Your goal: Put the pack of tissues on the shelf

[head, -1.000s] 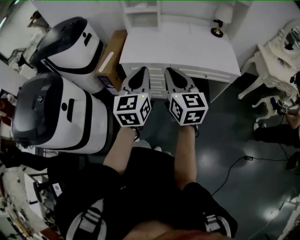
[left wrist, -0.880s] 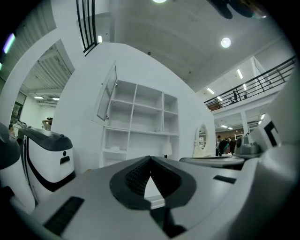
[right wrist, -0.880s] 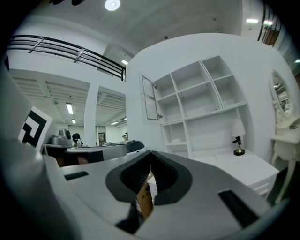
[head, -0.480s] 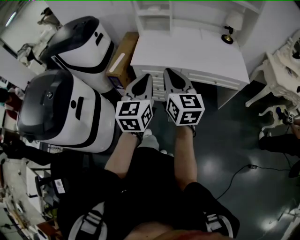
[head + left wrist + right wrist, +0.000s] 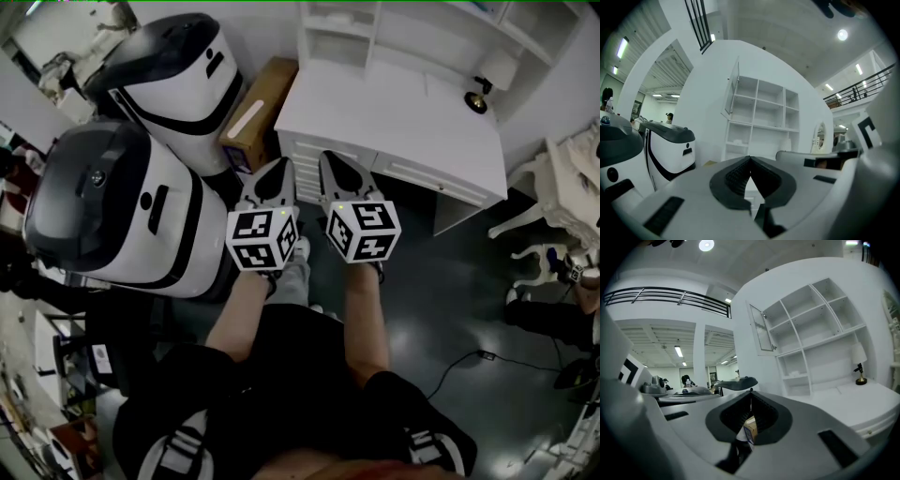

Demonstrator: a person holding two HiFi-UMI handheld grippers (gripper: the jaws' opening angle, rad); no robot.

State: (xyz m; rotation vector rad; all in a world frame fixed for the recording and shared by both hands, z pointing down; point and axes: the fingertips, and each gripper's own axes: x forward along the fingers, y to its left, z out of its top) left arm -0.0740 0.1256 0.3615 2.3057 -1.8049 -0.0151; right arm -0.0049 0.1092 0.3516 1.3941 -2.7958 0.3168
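Observation:
My left gripper [image 5: 278,165] and right gripper [image 5: 328,157] are side by side at the near edge of a white desk [image 5: 375,94]. Both are shut and hold nothing. In the left gripper view the left gripper's [image 5: 750,158] tips meet, and so do the right gripper's [image 5: 751,391] in the right gripper view. The white shelf unit [image 5: 342,37] stands at the back of the desk. A small white thing [image 5: 736,140] lies in one of its lower compartments, also in the right gripper view [image 5: 794,373]. It is too small to tell whether it is the pack of tissues.
Two large white-and-black machines [image 5: 103,206] [image 5: 178,75] stand to the left, with a cardboard box [image 5: 258,112] between them and the desk. A small lamp [image 5: 480,94] sits on the desk's right end. White chairs [image 5: 562,187] and a floor cable [image 5: 469,361] are to the right.
The view has swung, so the desk now sits further right and tilted. The two grippers stay together, both shut, in front of the desk.

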